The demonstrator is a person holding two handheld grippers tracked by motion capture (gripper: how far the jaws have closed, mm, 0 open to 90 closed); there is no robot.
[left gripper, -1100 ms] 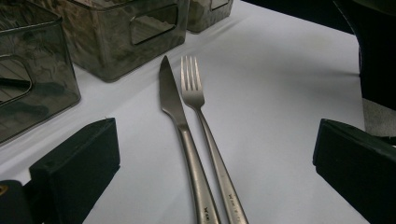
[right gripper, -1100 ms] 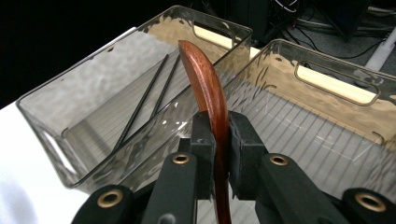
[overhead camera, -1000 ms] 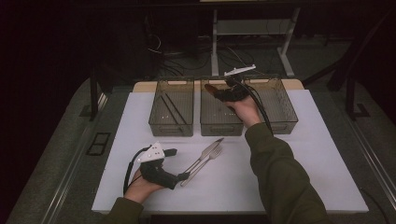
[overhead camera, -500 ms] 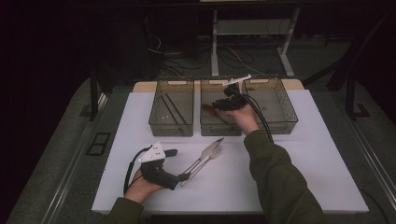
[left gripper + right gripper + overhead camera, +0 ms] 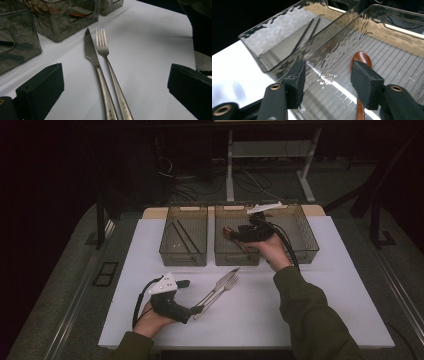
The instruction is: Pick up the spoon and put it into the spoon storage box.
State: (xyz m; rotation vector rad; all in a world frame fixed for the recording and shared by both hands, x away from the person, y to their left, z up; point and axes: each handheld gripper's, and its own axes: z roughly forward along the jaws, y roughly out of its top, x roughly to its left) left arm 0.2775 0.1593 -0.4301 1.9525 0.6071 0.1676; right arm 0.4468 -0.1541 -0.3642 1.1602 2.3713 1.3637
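three bins: smoky clear bins in a row at the far side of the white bench: left bin, middle bin, right bin.
left bin contents: two thin black sticks lying side by side on the ribbed floor.
middle bin contents: brown spoon lying flat, bowl toward the far wall.
cutlery: knife and fork lying side by side on the bench, near the bins, handles touching at the near end.
left gripper: resting low on the bench just beside the handle ends; fingers spread wide, released, grasping nothing.
right gripper: held above the middle bin; fingers parted, released, the spoon on the bin floor beneath them.
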